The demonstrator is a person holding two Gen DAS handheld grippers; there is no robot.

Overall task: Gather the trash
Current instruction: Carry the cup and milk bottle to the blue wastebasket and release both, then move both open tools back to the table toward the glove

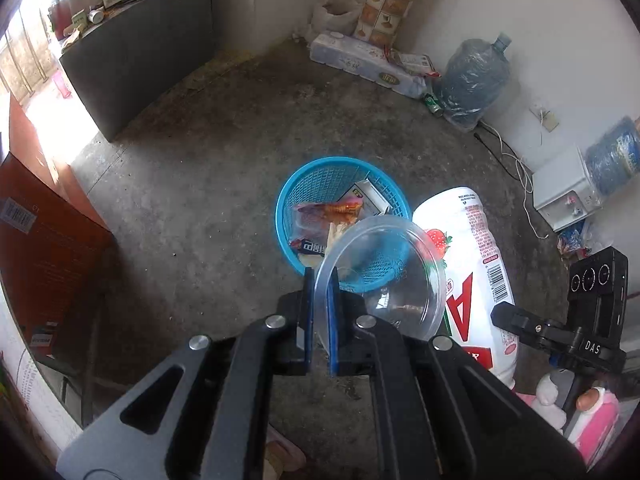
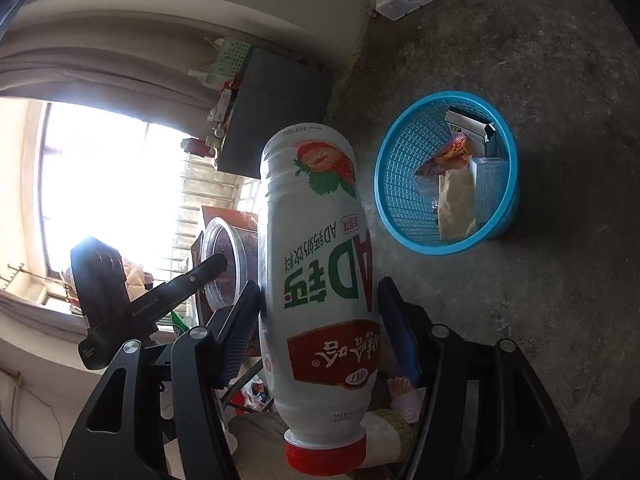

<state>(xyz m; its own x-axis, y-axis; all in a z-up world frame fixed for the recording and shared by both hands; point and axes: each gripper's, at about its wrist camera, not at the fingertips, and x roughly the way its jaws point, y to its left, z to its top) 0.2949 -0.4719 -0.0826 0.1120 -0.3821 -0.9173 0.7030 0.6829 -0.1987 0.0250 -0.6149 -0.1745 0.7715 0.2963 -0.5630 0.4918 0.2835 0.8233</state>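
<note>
- Basket, blue plastic, on concrete floor: already holds wrappers and small cartons.
- Left gripper clamped on clear plastic lid, near basket's rim; not dropped yet.
- Right gripper clamped on strawberry milk bottle, beside basket.
- Judgement: partly done; both held items remain.

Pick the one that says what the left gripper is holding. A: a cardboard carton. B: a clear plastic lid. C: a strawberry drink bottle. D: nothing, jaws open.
B: the left gripper has its jaws shut on the rim of the clear lid, held over the blue basket; the bottle is in the right gripper.
</note>
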